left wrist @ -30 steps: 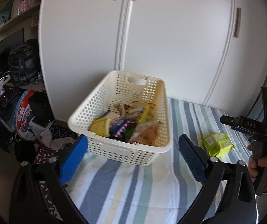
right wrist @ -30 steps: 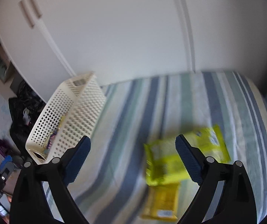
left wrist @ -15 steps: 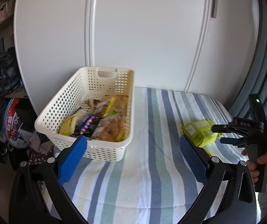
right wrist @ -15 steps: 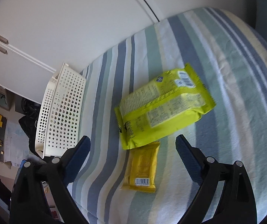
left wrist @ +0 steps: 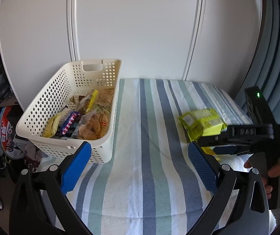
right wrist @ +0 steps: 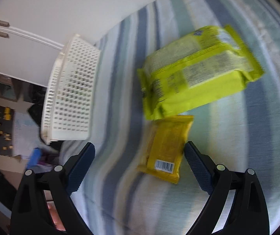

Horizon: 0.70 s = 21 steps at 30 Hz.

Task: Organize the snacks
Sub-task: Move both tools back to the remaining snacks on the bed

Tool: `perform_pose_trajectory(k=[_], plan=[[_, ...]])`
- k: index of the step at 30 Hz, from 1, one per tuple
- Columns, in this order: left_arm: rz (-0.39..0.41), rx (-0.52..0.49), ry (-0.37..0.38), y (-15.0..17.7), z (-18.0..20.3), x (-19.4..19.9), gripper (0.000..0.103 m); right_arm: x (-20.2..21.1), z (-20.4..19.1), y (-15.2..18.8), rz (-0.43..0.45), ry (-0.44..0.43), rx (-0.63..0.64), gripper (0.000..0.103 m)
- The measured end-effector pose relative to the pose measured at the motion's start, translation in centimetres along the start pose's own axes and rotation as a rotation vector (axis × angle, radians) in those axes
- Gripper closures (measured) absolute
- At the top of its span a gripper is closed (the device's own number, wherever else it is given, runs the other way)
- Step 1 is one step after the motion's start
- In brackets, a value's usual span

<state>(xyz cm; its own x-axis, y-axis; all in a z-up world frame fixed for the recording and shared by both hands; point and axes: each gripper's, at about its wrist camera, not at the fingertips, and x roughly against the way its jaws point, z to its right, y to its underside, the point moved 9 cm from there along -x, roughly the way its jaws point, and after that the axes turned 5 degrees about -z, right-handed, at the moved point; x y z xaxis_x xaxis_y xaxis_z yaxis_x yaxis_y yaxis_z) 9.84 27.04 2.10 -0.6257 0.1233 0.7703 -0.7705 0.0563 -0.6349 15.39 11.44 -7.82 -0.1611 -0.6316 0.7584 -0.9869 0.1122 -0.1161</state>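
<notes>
With the right gripper spread empty over the small yellow packet touching the green pack on the striped cloth, we judge it light, crinkly, slippery, best pinched across its flat middle; left gripper likewise spread.

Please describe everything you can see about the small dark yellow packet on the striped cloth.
The small packet is a flat, dark yellow sealed wrapper, seemingly plastic film, with a white barcode near its closer end. It lies flat on the striped cloth, its far end touching or slipping under the larger lime-green packet. The right gripper hovers near with open jaws, not touching it. Motion blur hides its print.
</notes>
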Motion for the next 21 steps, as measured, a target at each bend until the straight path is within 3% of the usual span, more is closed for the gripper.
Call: perform_pose_trajectory(k=[2, 4, 8, 14, 21], plan=[[-0.014, -0.02, -0.007, 0.2, 0.4, -0.5, 0.003, -0.6, -1.2, 0.1, -0.023, -0.091, -0.005, 0.011], [-0.028, -0.039, -0.014, 0.5, 0.9, -0.9, 0.003, -0.6, -1.7, 0.2, -0.018, -0.126, -0.002, 0.011], [-0.081, -0.078, 0.002, 0.9, 2.4, -2.8, 0.003, 0.0, -0.7, -0.7, 0.041, -0.035, 0.019, 0.011], [-0.165, -0.153, 0.072, 1.1, 6.3, -5.8, 0.003, 1.3, 1.8, -3.5, 0.09, -0.023, -0.037, 0.011], [-0.26, -0.189, 0.083, 2.0, 8.1, -8.7, 0.003, 1.8, 3.7, -7.9, 0.148, -0.012, -0.085, 0.011]])
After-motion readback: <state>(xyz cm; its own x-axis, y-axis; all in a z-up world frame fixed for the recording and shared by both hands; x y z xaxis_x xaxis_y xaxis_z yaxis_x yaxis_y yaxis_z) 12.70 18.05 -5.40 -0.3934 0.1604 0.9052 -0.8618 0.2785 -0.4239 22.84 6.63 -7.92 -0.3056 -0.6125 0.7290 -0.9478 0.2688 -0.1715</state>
